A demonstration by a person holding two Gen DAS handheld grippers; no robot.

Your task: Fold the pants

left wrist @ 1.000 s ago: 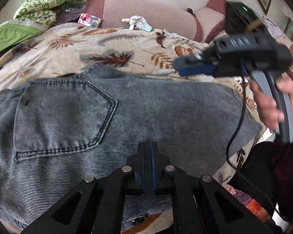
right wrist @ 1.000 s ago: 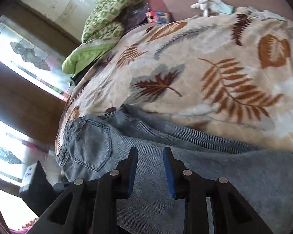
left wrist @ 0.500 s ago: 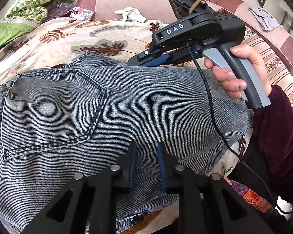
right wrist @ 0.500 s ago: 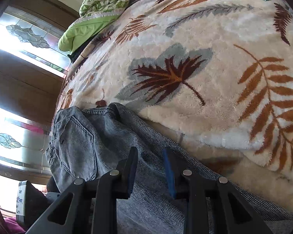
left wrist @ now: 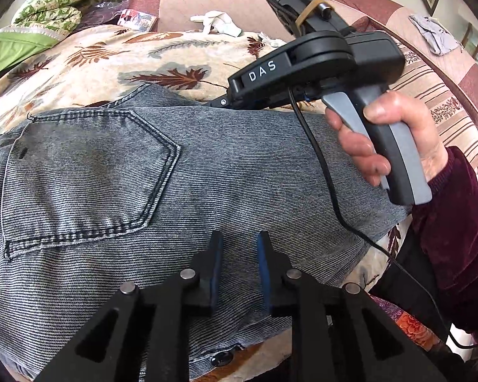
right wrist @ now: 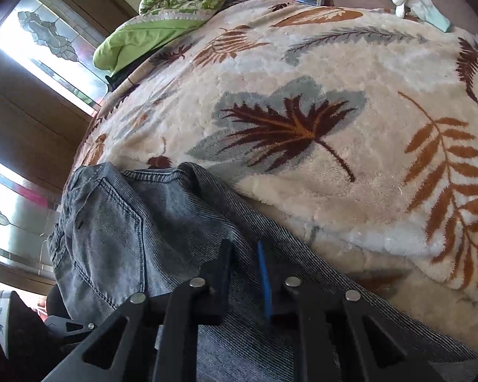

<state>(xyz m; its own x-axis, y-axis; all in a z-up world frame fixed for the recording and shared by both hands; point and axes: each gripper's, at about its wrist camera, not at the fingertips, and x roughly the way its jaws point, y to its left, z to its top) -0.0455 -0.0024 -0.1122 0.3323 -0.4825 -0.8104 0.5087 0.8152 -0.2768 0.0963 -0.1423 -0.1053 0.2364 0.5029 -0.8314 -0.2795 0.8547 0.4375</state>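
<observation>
Now right hand-held gripper (right wrist: 243, 248) closing on jeans (left wrist: 207, 172).

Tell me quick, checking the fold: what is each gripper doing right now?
Left gripper: open above the jeans, holding nothing.
Right gripper: closing on the jeans' far edge.
</observation>
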